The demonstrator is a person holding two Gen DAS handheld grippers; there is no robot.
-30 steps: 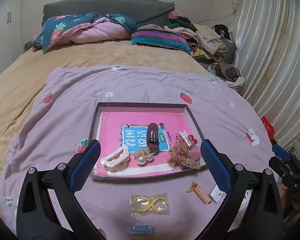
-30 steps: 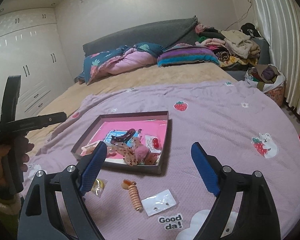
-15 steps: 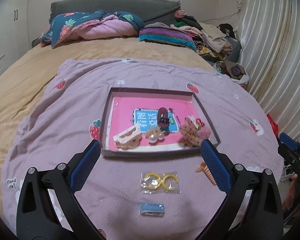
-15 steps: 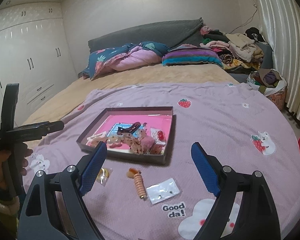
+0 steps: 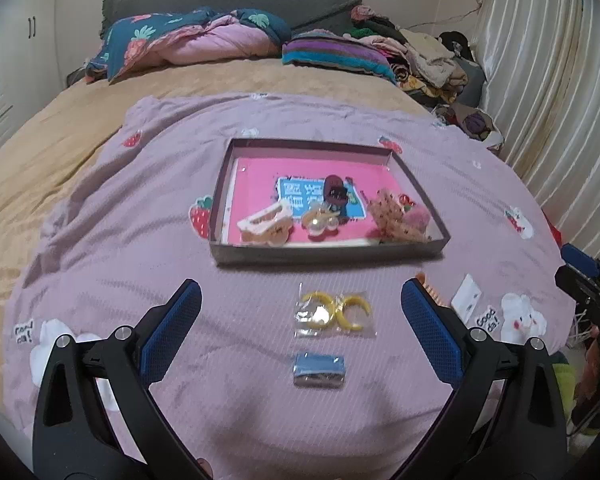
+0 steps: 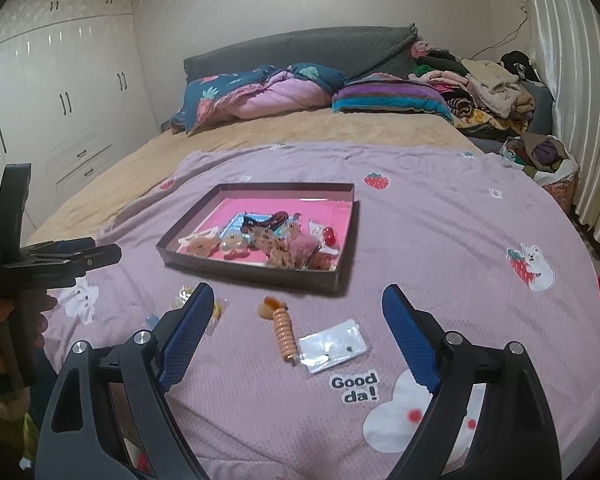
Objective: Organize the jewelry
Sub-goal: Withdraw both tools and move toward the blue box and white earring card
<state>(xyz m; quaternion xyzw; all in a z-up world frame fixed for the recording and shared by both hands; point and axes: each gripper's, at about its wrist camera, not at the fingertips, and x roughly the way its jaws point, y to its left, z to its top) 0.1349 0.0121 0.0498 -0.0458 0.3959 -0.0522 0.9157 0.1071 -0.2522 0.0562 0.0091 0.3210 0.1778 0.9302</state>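
Black grippers hover, tilted down over the bed.
Left gripper and right gripper: jaws spread wide, empty, above loose jewelry near the tray.

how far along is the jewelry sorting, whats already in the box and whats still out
Partly done. The box already holds several hair clips and accessories. Nothing is in hand: both the left tongs and the right tongs are open and empty. Still out on the blanket: the bagged yellow hoops, a small blue packet, the spiral orange clip and a clear packet.
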